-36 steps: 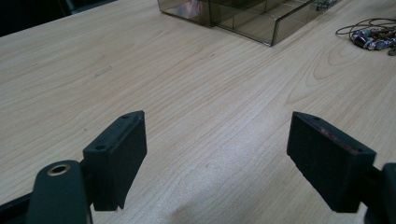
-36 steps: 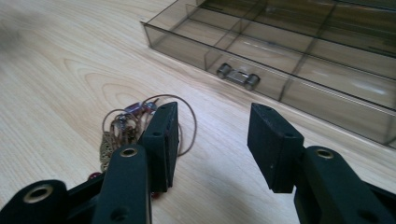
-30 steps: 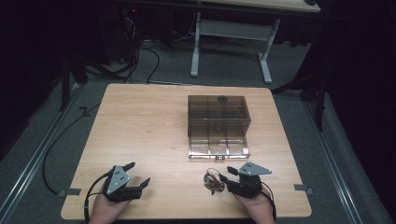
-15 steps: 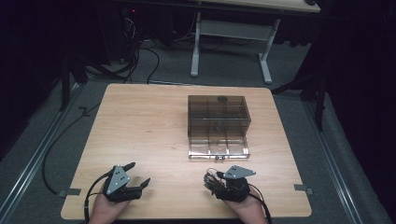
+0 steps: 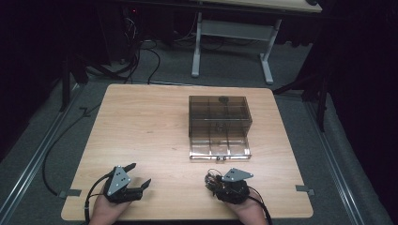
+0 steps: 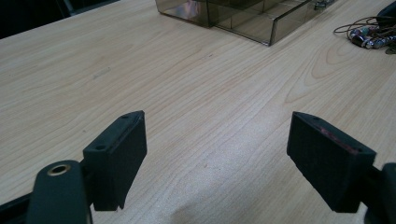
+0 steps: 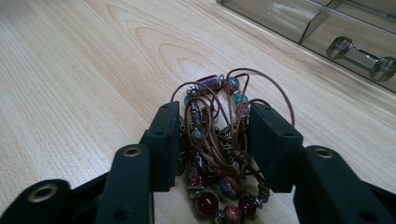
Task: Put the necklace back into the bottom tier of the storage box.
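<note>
- Right gripper (image 7: 212, 135): jaws drawn in around a tangle of beaded cord jewellery (image 7: 219, 154), the brown cords and red and teal beads bunched between the two pads. Jaws look close to clamped on the bundle, though a narrow gap stays between the pads because the bundle fills it.
- Loops of cord stick out beyond the jaw tips; several beads hang below and behind the pads, toward the camera. Judgement: the grip takes the middle of the tangle so the whole lot lifts as one.
- Smoky plastic drawer box (image 5: 219, 125) sits ahead of the right jaws, its bottom drawer pulled out toward them – likely the destination.
- Left gripper (image 6: 215, 149): jaws spread wide, nothing between them but bare wooden table (image 6: 140, 79). It rests low, apart from the work, probably waiting.
- Right gripper view gives the cords, bead colours and the drawer's clear knob handle (image 7: 359, 55); in the high view the jewellery is a dark smudge at the jaw tips.
- High view gives the layout: both grippers at the near table edge, box mid-table.
- Left gripper view catches the jewellery far off to the right of its jaws.
</note>
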`<state>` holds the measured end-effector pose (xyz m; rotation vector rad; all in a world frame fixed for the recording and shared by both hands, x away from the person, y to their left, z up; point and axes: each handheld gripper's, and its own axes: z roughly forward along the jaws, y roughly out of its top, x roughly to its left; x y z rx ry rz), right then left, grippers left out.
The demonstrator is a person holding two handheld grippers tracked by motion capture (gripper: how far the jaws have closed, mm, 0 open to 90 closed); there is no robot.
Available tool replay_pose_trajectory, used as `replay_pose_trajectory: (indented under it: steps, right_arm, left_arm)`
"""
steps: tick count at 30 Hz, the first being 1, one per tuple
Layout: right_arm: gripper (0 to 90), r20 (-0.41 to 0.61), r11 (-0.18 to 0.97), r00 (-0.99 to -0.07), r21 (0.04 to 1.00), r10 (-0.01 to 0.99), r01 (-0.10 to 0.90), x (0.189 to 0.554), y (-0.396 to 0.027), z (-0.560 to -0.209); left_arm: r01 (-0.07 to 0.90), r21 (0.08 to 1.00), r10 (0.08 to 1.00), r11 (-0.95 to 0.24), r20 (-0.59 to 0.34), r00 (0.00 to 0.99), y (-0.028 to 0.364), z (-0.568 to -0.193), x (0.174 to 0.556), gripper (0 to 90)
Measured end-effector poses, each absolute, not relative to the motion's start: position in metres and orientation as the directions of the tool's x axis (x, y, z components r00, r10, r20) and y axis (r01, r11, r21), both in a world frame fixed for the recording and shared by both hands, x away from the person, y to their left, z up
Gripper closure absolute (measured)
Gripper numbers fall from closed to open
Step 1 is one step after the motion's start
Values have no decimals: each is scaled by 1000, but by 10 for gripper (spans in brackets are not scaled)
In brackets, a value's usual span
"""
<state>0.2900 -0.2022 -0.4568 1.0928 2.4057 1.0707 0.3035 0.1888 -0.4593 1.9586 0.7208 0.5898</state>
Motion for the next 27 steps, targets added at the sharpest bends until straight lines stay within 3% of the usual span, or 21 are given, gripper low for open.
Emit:
replay_pose_trajectory:
  steps: [3,7,11,12,13,27]
  right_arm:
    - [580,42,433,-670,733,741,525,290,-202,-457]
    - [670,37,428,-660,734,750,527,290,-204,-457]
    - [673,34,429,-661,736,749,524,290,-204,-457]
    - [695,35,430,-663,735,748,524,290,-204,-457]
    - [793,43,425,-662,735,748,528,290,-205,-457]
    - [836,18,403,-669,786,743,469,283,-209,-449]
  left_arm:
    - [245,887,694,-391,110,712,189,-459,303,202]
    - [245,887,694,-392,110,712,189,-459,304,203]
    - [246,887,694,-391,109,712,189,-459,304,203]
    - [246,887,693,-391,108,712,189,-459,304,204]
    - [245,887,693,-392,109,713,189,-459,304,204]
    - [245,887,692,-392,109,714,189,-459,304,204]
